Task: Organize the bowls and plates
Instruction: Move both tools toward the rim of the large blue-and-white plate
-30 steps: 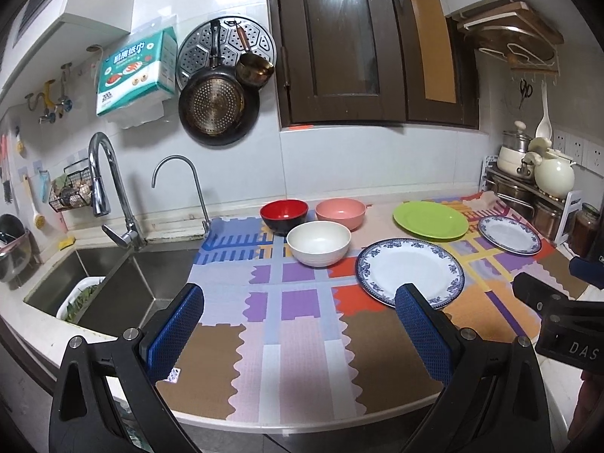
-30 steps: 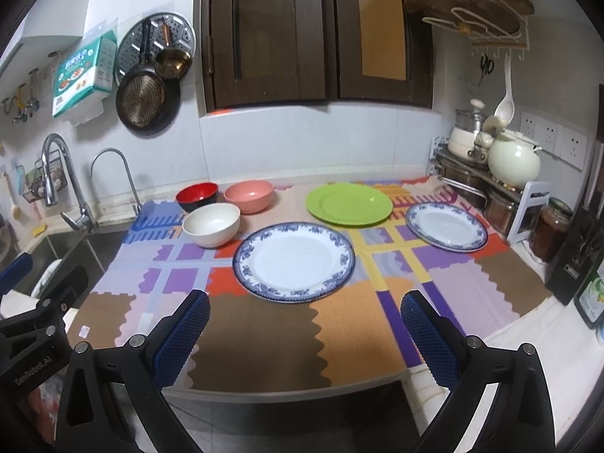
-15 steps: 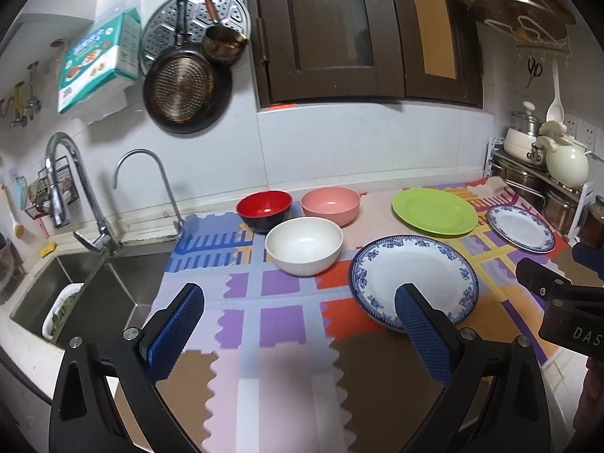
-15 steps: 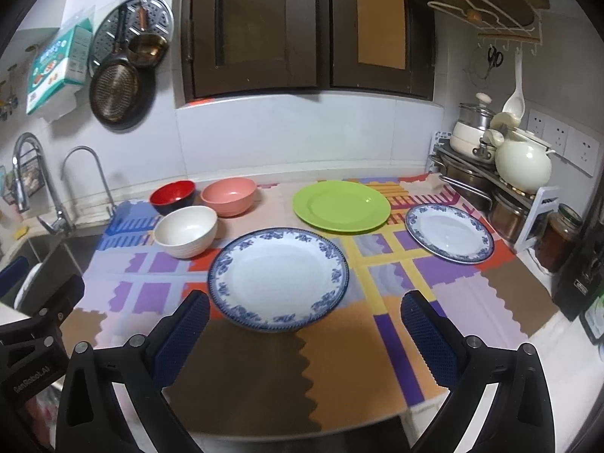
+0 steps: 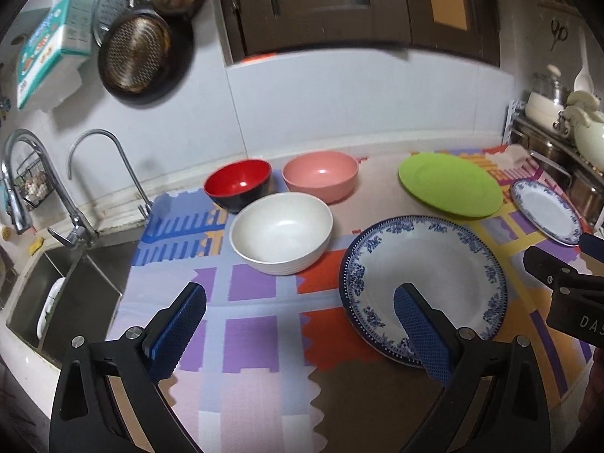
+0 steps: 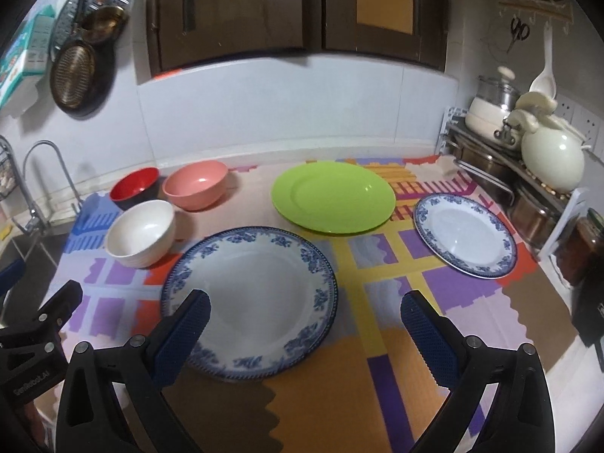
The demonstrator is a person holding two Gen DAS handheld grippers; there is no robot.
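Both grippers' jaws gape, empty. Left gripper (image 5: pixel 300 324) hangs near the white bowl (image 5: pixel 281 238); right gripper (image 6: pixel 305 326) overlaps the big plate (image 6: pixel 249 298). Bare mat (image 6: pixel 339 396) spans the table's near edge.

Counted three bowls: red (image 5: pixel 238 184), pink (image 5: pixel 321 176), white (image 5: pixel 281 238). Counted three plates: green (image 6: pixel 333 196), large blue-rimmed (image 6: pixel 249 294), small blue-rimmed (image 6: pixel 465 234). Two faucets (image 5: pixel 109 166) also.
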